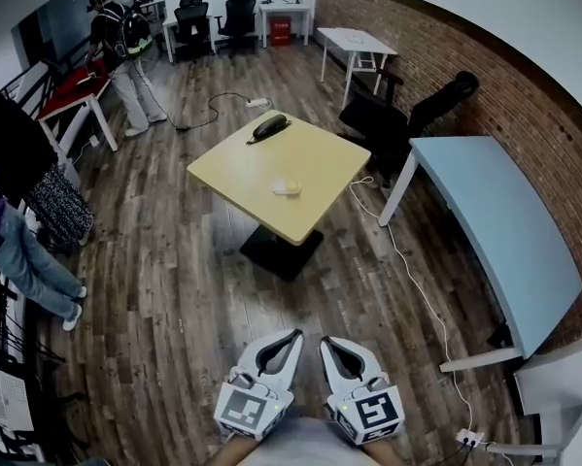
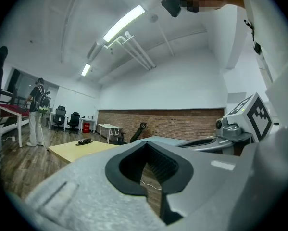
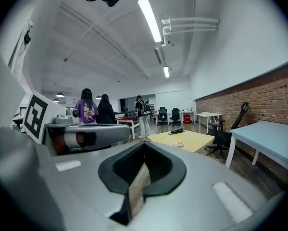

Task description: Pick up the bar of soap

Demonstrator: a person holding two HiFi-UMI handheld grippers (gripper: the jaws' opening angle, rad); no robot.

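Pointing forward over the wood floor [image 1: 174, 289], the left claw [image 1: 296, 336] and the right claw [image 1: 325, 342] are held side by side, just beside each other. Left claw [image 2: 145, 150]: jaws are seen pressed together, only a thin slit left, nothing held. Right claw [image 3: 144, 152]: jaws are likewise closed to a slit, nothing between them.

The bar of soap [image 1: 287, 188] is seen lying on the yellow table [image 1: 310, 153], well ahead of both claws and well apart from them. In the right gripper view the bar of soap [image 3: 178, 144] is found ahead and to the right of the jaws, on the near part of the tabletop [image 3: 192, 139]. In the left gripper view the table [image 2: 81, 149] is seen ahead and to the left of the jaws; the soap cannot be made out there.

A black object [image 1: 268, 126] is seen on the far end of the table, beyond the soap. A light blue table [image 1: 485, 221] stands ahead and right of the claws, along the brick wall [image 1: 524, 115]. A white cable [image 1: 412, 270] is trailed across the floor between the two tables. A person with a backpack [image 1: 125, 56] is seen far ahead to the left.
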